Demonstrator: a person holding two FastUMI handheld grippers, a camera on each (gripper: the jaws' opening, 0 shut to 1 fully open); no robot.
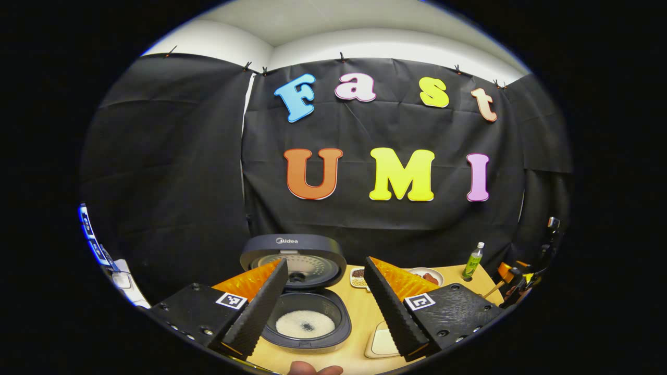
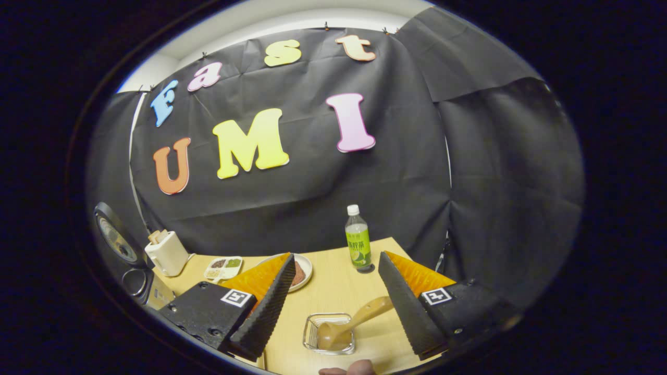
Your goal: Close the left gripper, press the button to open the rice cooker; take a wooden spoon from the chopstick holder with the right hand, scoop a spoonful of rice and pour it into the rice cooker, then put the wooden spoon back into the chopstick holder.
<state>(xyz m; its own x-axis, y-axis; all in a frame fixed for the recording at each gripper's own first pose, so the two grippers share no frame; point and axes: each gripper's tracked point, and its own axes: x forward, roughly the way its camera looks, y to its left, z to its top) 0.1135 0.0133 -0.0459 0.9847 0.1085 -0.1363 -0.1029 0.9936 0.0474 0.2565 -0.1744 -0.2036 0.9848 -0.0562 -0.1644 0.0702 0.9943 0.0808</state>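
Both grippers, left gripper [image 1: 325,299] and right gripper [image 2: 336,299], released over light wooden bench [image 2: 338,291]; dark open rice cooker [image 1: 305,291] ahead of left, lid marked "Midea".

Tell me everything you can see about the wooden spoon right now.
The wooden spoon looks like pale, smooth wood, with a rounded bowl and a short thick handle. Its bowl sits inside a small wire basket on the tan table, and the handle slants up to the right, toward one finger of the open right gripper, which isn't gripping it.
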